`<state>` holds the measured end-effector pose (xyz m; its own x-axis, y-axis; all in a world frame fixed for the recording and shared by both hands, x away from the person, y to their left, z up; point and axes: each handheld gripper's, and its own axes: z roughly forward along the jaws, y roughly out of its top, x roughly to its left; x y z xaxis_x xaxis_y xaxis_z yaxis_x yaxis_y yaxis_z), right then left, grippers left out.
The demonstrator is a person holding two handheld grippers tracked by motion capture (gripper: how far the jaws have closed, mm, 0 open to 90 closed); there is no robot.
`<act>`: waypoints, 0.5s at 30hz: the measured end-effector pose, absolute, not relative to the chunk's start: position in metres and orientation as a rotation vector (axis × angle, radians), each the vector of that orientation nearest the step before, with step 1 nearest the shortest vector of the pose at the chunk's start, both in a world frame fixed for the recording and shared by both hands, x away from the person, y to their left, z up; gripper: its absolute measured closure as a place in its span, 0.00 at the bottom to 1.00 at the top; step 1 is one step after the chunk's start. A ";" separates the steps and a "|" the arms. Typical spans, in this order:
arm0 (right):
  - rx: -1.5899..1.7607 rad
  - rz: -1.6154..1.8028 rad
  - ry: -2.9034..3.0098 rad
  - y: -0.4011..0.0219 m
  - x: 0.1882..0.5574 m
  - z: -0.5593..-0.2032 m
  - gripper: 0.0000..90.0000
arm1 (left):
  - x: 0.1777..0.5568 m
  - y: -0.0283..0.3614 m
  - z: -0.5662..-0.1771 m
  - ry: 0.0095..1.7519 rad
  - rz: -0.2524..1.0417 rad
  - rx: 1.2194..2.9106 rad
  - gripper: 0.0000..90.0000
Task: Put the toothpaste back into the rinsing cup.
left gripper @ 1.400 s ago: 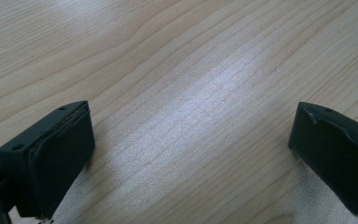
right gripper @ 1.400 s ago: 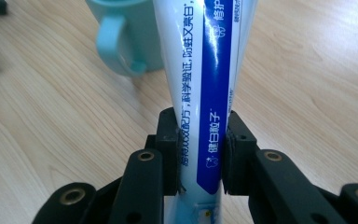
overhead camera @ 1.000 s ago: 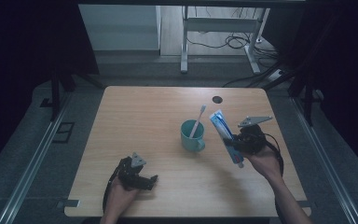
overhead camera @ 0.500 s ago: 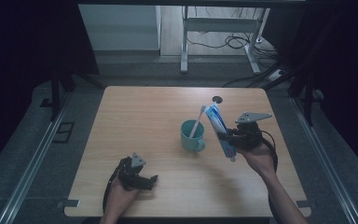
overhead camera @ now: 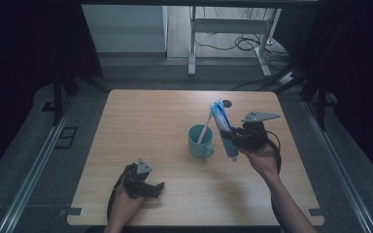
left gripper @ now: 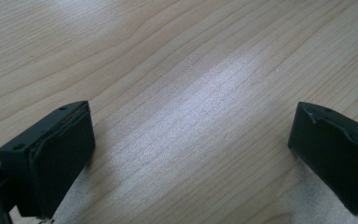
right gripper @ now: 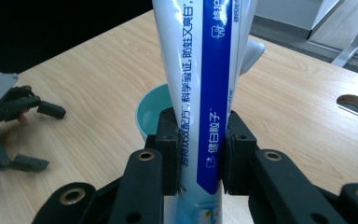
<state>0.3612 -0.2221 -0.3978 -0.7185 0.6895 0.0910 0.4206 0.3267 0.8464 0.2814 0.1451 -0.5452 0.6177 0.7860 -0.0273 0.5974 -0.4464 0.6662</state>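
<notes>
Toothpaste tube (overhead camera: 223, 128) moved nearer cup (overhead camera: 199, 141), clamped in right tool (overhead camera: 229, 140)

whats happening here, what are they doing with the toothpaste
A person at a wooden table works a gripper in each hand. The right gripper is clamped on a toothpaste tube, holding it off the table, next to a teal cup with a toothbrush standing in it. The left gripper rests open on the table near the front edge, holding nothing.
</notes>
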 end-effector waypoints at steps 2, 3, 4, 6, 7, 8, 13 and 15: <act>1.002 1.355 2.305 -0.221 0.363 -0.398 0.81 | 0.281 0.145 -0.545 1.081 0.379 2.196 0.01; 1.005 1.363 2.301 -0.219 0.366 -0.397 0.81 | 0.281 0.145 -0.545 1.079 0.378 2.199 0.01; 1.005 1.363 2.301 -0.219 0.366 -0.397 0.81 | 0.281 0.145 -0.545 1.079 0.378 2.199 0.01; 1.010 1.373 2.297 -0.217 0.368 -0.397 0.81 | 0.281 0.145 -0.545 1.079 0.378 2.199 0.01; 1.008 1.379 2.293 -0.216 0.369 -0.397 0.81 | 0.281 0.145 -0.545 1.079 0.378 2.199 0.01; 1.009 1.384 2.292 -0.215 0.370 -0.396 0.81 | 0.281 0.145 -0.545 1.079 0.378 2.199 0.01; 1.004 1.399 2.283 -0.210 0.375 -0.393 0.81 | 0.281 0.145 -0.545 1.080 0.378 2.199 0.01; 1.002 1.413 2.278 -0.208 0.377 -0.392 0.81 | 0.281 0.145 -0.545 1.079 0.377 2.199 0.01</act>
